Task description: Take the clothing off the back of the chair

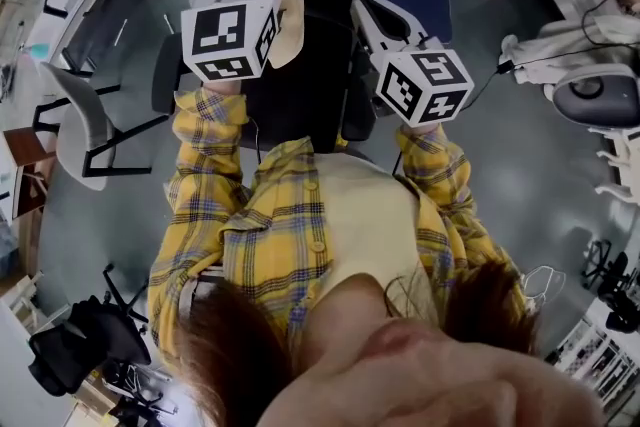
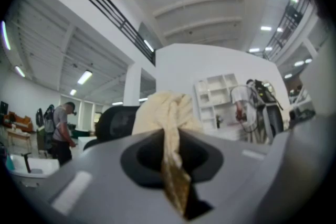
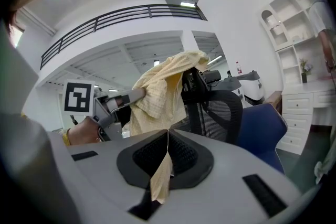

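Your left gripper (image 2: 169, 138) is clenched on a bunched fold of the pale yellow garment (image 3: 164, 89). The cloth is pinched tight between the pads and spills out ahead of them. Your right gripper (image 3: 167, 136) is clamped too, holding a thin strip of the same cloth that trails down between its jaws. The garment hangs between the two grippers at the top of the black mesh chair (image 3: 218, 113), with its upper edge against the headrest (whether it rests there or is just clear, you cannot tell). In the head view both grippers reach out over the chair back, with your plaid sleeves (image 1: 200, 165) behind them. A blue chair (image 3: 265, 131) stands just beside the black one, and white shelves (image 3: 294, 23) line the wall beyond.
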Tool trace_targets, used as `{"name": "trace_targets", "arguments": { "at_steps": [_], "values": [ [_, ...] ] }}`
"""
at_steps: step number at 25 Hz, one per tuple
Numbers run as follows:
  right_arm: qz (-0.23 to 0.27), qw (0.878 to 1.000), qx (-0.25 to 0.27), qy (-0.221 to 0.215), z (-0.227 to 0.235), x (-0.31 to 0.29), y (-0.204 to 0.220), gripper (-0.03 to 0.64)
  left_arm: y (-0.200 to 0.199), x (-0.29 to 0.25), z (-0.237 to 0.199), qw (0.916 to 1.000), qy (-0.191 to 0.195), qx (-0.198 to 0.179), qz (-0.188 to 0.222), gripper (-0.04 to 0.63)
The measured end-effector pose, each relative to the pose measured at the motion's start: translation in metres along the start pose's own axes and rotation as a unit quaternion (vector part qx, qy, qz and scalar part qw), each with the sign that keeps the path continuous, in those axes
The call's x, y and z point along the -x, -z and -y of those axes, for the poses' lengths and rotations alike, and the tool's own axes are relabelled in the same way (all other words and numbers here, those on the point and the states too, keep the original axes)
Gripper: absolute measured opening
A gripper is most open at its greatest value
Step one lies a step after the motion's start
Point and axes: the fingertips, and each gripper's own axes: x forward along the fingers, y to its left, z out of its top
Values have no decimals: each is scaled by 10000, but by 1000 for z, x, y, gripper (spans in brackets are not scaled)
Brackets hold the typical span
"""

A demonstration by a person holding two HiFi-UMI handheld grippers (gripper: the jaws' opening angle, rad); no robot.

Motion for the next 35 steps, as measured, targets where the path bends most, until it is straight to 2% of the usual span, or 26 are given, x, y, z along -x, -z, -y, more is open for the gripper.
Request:
{"name": "trace_targets", "arguments": {
  "at_steps": [7, 20, 27, 35],
  "values": [
    [75, 10000, -29, 41, -9, 5, 1, 15, 21, 44, 2, 9993, -113, 342, -140, 54],
    [109, 9999, -13, 8, -32, 5, 6, 15, 30, 97, -13, 9979, -365, 499, -176, 52],
    [104, 9999, -4, 46, -35, 7, 7, 15, 49, 106, 0, 9974, -207, 502, -472, 52],
    [37, 9999, -35, 87, -38, 6, 16, 15, 73, 124, -8, 9948, -260, 657, -740, 52]
  ]
}}
